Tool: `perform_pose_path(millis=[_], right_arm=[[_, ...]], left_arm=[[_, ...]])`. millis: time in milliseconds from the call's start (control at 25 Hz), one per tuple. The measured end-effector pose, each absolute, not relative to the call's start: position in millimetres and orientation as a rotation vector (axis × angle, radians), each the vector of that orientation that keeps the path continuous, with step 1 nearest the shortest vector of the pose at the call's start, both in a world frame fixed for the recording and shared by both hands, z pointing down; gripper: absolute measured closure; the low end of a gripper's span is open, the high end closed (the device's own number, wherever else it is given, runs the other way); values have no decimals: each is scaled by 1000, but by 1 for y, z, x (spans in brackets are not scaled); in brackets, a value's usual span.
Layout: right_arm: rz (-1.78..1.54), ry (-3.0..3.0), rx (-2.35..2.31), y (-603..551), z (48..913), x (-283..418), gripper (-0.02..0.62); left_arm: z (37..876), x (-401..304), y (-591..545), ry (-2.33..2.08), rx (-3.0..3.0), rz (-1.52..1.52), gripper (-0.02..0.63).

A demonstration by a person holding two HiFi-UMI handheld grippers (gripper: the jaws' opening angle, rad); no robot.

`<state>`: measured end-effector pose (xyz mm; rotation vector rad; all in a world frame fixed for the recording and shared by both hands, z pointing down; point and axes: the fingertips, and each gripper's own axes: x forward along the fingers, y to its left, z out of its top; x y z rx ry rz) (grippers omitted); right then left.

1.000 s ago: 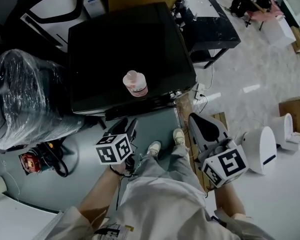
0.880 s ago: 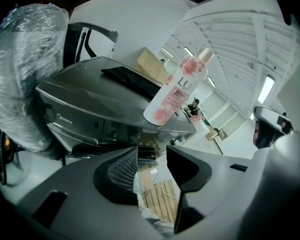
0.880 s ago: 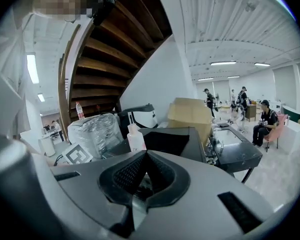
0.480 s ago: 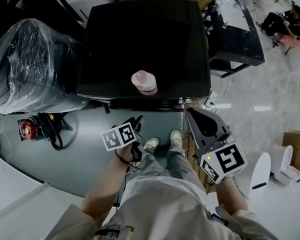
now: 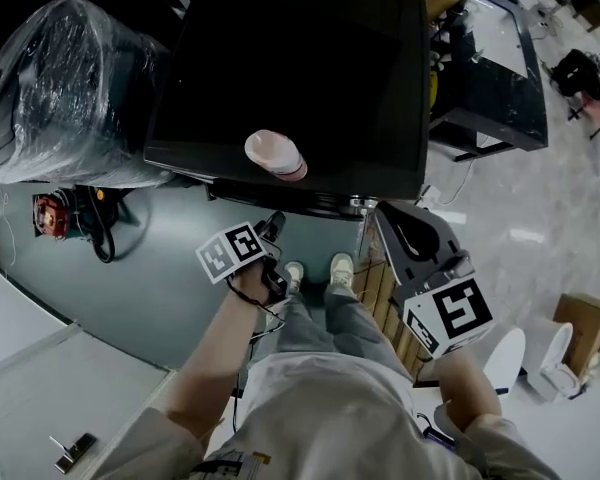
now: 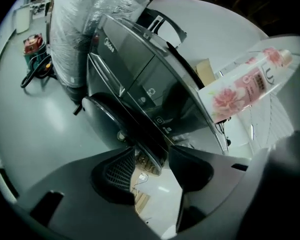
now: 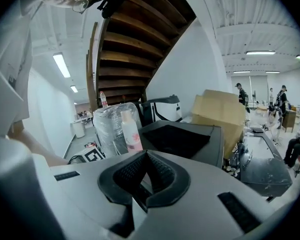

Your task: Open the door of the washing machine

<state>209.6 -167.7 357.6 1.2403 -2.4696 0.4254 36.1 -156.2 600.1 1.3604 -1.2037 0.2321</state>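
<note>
L gripper [image 5: 271, 226] is sinking toward the front of the washing machine [image 5: 290, 78], jaws just opening wider w/ nothing between. Its round door [image 6: 104, 115] is lying just ahead, still shut; a grab looks close. R gripper [image 5: 412, 236], jaws together, is idling beside the machine.

The hand-held gripper [image 7: 146, 159] fills the lower frame, its jaws closed together with nothing between them; just above it, at centre, lies the black top of the washer [image 7: 185, 136]; a pink bottle [image 7: 131, 131] stands upright at that top's left edge; left of the bottle sits a plastic-wrapped bundle [image 7: 109, 129]; a cardboard box [image 7: 220, 109] rises right of centre; the underside of wooden stairs [image 7: 135, 44] spans the upper middle; people [image 7: 240, 95] stand far right, small; a dark surface [image 7: 265, 176] sits lower right; strip lights [image 7: 61, 65] glow upper left.
</note>
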Motion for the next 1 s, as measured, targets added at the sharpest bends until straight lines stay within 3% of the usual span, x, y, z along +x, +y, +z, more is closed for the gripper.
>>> perform_pose_path(millis=[1000], right_arm=[[455, -2512, 1168, -148, 407, 186, 568]], left_arm=[[693, 37, -179, -1282, 972, 11, 390]])
